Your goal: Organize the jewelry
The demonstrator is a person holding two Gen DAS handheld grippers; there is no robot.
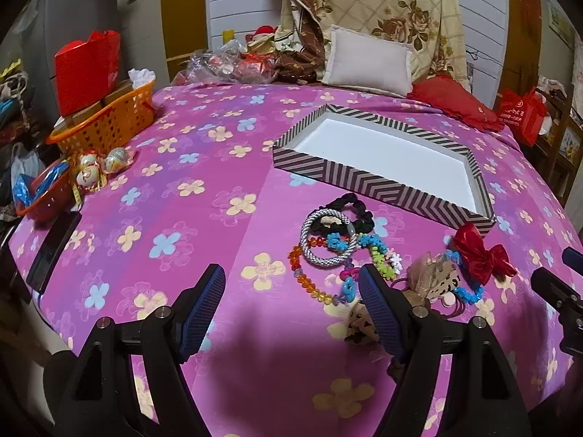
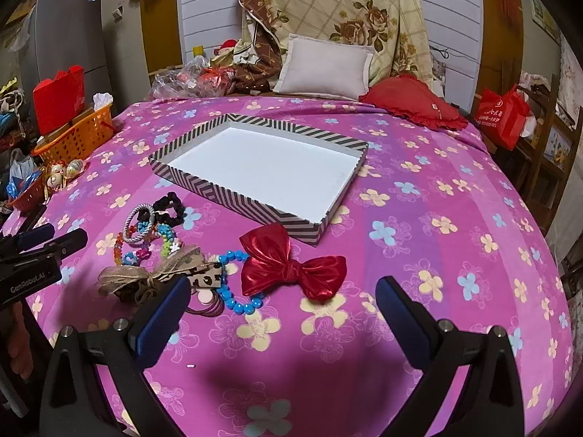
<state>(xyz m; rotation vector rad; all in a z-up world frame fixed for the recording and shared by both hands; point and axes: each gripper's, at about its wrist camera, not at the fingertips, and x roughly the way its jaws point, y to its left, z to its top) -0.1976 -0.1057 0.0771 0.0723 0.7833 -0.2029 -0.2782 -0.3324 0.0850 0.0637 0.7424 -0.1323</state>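
A striped box (image 1: 368, 178) (image 2: 233, 193) with a white empty floor lies on the pink flowered bedspread. In front of it lies a jewelry pile: a silver braided bangle (image 1: 309, 251) (image 2: 132, 237), a black scrunchie (image 1: 359, 211) (image 2: 171, 205), colourful bead bracelets (image 1: 309, 289) (image 2: 165, 238), a red bow (image 1: 481, 255) (image 2: 288, 264), a blue bead bracelet (image 2: 233, 304) and a beige leopard bow (image 2: 160, 276). My left gripper (image 1: 291, 284) is open, hovering just before the pile. My right gripper (image 2: 284, 298) is open, just short of the red bow.
An orange basket (image 1: 105, 123) (image 2: 78, 138) with a red box stands at the left edge, with a small red basket (image 1: 43, 193) and wrapped balls nearby. Pillows (image 1: 368, 58) and a red cushion (image 2: 415, 103) lie at the far end. A red bag (image 2: 503, 116) sits right.
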